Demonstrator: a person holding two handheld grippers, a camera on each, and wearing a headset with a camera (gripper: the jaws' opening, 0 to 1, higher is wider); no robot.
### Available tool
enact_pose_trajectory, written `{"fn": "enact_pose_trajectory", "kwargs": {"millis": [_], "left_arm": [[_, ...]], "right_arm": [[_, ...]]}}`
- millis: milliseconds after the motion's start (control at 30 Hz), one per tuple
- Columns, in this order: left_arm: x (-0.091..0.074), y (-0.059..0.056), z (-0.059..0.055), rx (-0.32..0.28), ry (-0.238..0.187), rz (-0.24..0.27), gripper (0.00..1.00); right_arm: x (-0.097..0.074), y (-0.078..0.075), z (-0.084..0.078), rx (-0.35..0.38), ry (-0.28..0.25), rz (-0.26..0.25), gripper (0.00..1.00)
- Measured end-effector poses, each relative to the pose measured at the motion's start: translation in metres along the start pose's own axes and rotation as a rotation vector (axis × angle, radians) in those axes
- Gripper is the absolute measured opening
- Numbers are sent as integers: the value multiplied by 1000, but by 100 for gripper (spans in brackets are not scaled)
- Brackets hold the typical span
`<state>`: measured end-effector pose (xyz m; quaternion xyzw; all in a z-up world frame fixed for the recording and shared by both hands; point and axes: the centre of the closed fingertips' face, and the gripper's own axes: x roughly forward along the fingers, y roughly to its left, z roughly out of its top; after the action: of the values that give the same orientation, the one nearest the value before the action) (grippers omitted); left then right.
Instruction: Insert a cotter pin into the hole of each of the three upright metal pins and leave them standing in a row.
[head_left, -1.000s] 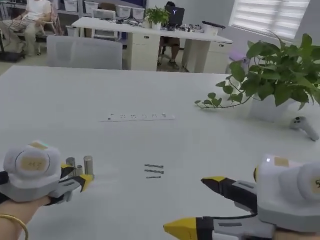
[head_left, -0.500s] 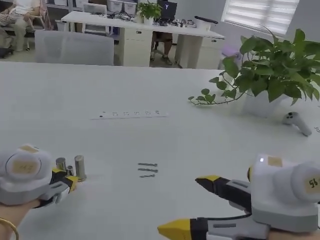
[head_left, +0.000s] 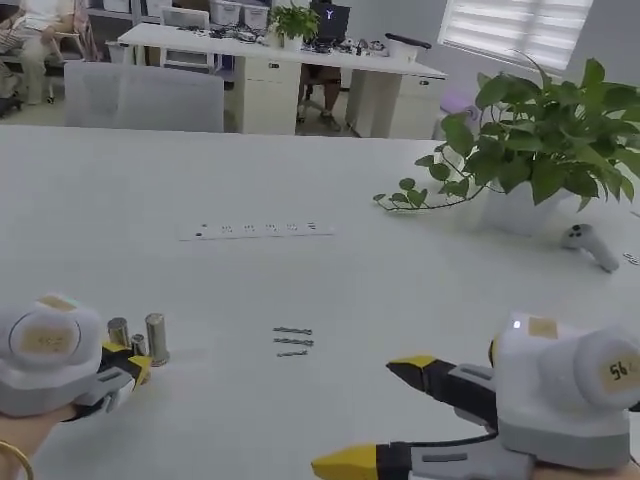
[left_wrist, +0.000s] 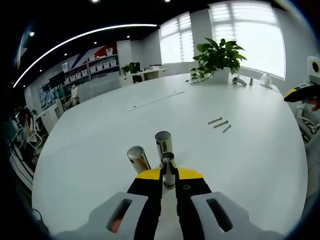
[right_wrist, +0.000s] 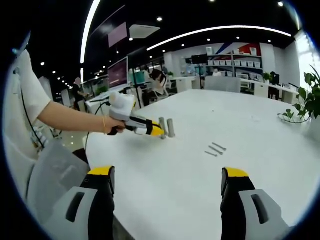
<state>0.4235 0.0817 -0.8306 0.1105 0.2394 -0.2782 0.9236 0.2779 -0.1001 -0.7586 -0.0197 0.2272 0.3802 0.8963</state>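
Left gripper clamps the nearest metal pin at near left, right gripper gapes open; I'd hold that pin upright and steady, then pinch the nearest cotter pin, mid-table, by its head.

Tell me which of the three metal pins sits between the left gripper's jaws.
The nearest pin, held at the yellow tips of the left gripper; the other two pins stand free just beyond it.

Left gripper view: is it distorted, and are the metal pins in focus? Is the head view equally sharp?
Left gripper view: strong fisheye curving of the table edge; metal pins by the left claw sharp. Head view: softer; cotter pins small, faint.
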Motion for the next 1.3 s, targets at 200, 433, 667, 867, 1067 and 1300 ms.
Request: {"fn": "enact_pose_trajectory", "kwargs": {"millis": [200, 433, 667, 867, 1067, 1300], "left_arm": [[0, -4, 1, 6, -1, -12, 7], [-4, -14, 2, -7, -4, -24, 7], [-4, -22, 8, -18, -23, -44, 7], [-4, -29, 8, -23, -22, -56, 7], [-6, -36, 8, -28, -17, -63, 7], [-7, -43, 8, -27, -12, -69, 7]], "right_arm": [[-1, 1, 0, -1, 0, -1, 89], [-2, 2, 0, 0, -2, 0, 89], [-3, 3, -2, 1, -4, 0, 89], [-4, 4, -2, 3, -7, 0, 89], [-5, 4, -2, 2, -10, 0, 89], [-4, 6, -2, 2, -13, 2, 89]]}}
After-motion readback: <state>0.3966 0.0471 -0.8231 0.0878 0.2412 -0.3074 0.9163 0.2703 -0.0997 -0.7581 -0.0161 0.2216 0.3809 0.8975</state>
